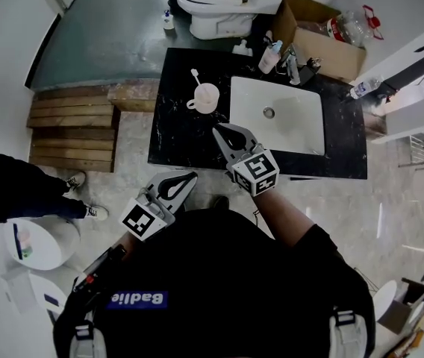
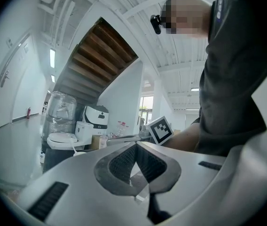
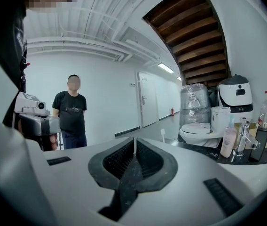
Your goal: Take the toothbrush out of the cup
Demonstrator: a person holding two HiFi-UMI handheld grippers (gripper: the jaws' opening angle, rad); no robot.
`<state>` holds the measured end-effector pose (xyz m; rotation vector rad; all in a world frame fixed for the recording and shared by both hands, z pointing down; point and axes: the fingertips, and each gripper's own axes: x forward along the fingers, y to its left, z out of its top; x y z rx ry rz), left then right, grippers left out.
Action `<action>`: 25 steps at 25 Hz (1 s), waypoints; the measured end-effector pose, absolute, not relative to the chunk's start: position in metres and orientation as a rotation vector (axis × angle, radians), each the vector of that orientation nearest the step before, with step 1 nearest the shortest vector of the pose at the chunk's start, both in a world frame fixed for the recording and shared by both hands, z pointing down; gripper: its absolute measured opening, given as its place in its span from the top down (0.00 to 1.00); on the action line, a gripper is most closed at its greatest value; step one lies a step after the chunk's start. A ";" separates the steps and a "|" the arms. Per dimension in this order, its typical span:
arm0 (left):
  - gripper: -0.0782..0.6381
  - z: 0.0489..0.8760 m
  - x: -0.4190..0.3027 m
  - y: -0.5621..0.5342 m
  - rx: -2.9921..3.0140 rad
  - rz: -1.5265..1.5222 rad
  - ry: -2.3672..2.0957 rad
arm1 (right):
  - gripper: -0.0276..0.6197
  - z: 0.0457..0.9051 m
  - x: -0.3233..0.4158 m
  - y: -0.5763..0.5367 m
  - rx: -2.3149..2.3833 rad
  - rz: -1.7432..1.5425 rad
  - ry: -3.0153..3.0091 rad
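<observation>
A pale pink cup (image 1: pixel 207 97) with a white toothbrush (image 1: pixel 196 76) standing in it sits on the black counter (image 1: pixel 182 136), left of the white sink (image 1: pixel 301 136). My right gripper (image 1: pixel 219 130) is shut and empty, hovering over the counter's front part, a little in front of the cup. My left gripper (image 1: pixel 194 176) is also shut and empty, lower and off the counter's front edge. In the right gripper view the toothbrush head (image 3: pixel 161 133) peeks just above the shut gripper (image 3: pixel 134 141); the cup is hidden. The left gripper (image 2: pixel 136 148) points toward the toothbrush (image 2: pixel 73 147).
A pink bottle (image 1: pixel 270 57), a faucet (image 1: pixel 292 64) and small bottles stand behind the sink. A toilet (image 1: pixel 216 4) and a cardboard box (image 1: pixel 318 37) lie beyond. Wooden steps (image 1: pixel 74 129) are left of the counter. A person (image 3: pixel 71 109) stands nearby.
</observation>
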<state>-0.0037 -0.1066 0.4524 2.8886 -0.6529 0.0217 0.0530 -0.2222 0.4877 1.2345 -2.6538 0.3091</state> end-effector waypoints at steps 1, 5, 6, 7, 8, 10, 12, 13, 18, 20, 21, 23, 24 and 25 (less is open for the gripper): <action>0.88 0.452 -0.005 -0.108 2.887 0.020 -0.659 | 0.94 0.489 0.052 -0.224 1.228 0.312 -2.652; 0.88 0.452 -0.008 -0.111 2.883 0.013 -0.680 | 0.94 0.494 0.052 -0.231 1.230 0.278 -2.635; 0.88 0.452 -0.009 -0.112 2.882 0.012 -0.683 | 0.94 0.494 0.053 -0.233 1.230 0.271 -2.630; 0.88 0.452 -0.009 -0.112 2.882 0.010 -0.685 | 0.94 0.494 0.053 -0.235 1.230 0.263 -2.625; 0.88 0.452 -0.009 -0.113 2.883 0.009 -0.687 | 0.94 0.495 0.053 -0.237 1.229 0.254 -2.620; 0.88 0.453 -0.010 -0.114 2.883 0.007 -0.691 | 0.94 0.496 0.053 -0.242 1.225 0.240 -2.608; 0.88 0.454 -0.010 -0.114 2.877 0.008 -0.695 | 0.94 0.498 0.053 -0.248 1.223 0.234 -2.596; 0.88 0.455 -0.011 -0.114 2.875 0.010 -0.698 | 0.94 0.500 0.053 -0.252 1.224 0.236 -2.590; 0.88 0.459 -0.014 -0.114 2.866 0.005 -0.710 | 0.94 0.509 0.051 -0.266 1.230 0.249 -2.564; 0.88 0.460 -0.014 -0.114 2.863 0.009 -0.715 | 0.94 0.510 0.050 -0.271 1.233 0.253 -2.554; 0.88 0.461 -0.014 -0.115 2.862 0.013 -0.721 | 0.94 0.510 0.050 -0.274 1.236 0.255 -2.549; 0.88 0.462 -0.015 -0.116 2.859 0.016 -0.733 | 0.94 0.511 0.050 -0.279 1.241 0.259 -2.536; 0.88 0.462 -0.016 -0.116 2.857 0.014 -0.737 | 0.94 0.513 0.050 -0.282 1.242 0.263 -2.529; 0.88 0.463 -0.016 -0.116 2.855 0.012 -0.740 | 0.94 0.514 0.050 -0.285 1.242 0.267 -2.523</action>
